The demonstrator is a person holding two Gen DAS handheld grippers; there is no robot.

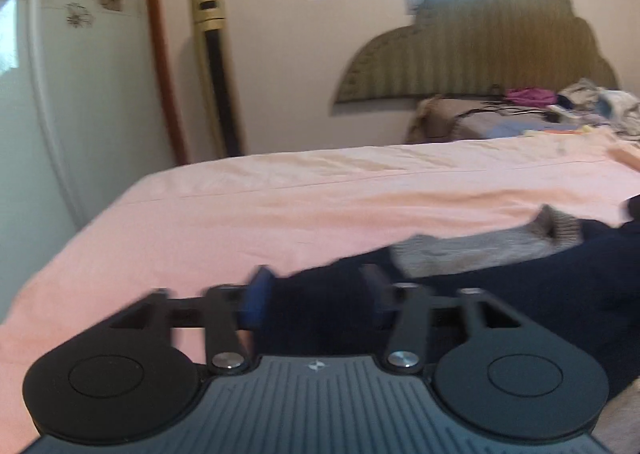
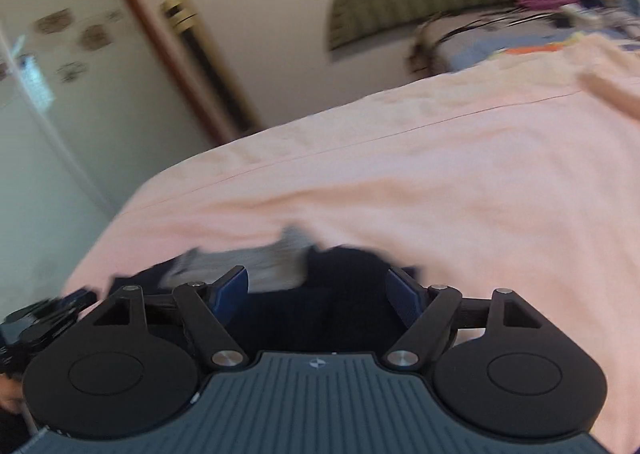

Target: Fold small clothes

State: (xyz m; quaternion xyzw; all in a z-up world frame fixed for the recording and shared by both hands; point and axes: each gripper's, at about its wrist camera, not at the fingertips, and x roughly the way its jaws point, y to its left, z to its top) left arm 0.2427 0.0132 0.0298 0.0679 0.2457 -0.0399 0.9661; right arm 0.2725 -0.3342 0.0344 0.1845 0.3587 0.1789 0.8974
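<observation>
Pink bed (image 1: 280, 205): dark navy garment (image 1: 520, 294), grey sock (image 1: 472, 250) atop.

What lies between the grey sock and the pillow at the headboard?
Only bare pink sheet lies between the grey sock and the pillow; the left wrist view shows this best.

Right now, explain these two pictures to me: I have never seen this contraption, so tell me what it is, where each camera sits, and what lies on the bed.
A person holds a two-finger clamp in each hand, and each clamp carries a wide-angle camera that looks along its fingers. One picture is from the left gripper, the other from the right gripper. Both point across a bed with a pink sheet. On the sheet lie a dark navy garment and a grey sock beside it. Both grippers stand open over the navy cloth, and neither pinches anything. At the far end, near the headboard, sits a pile of mixed clothes.
</observation>
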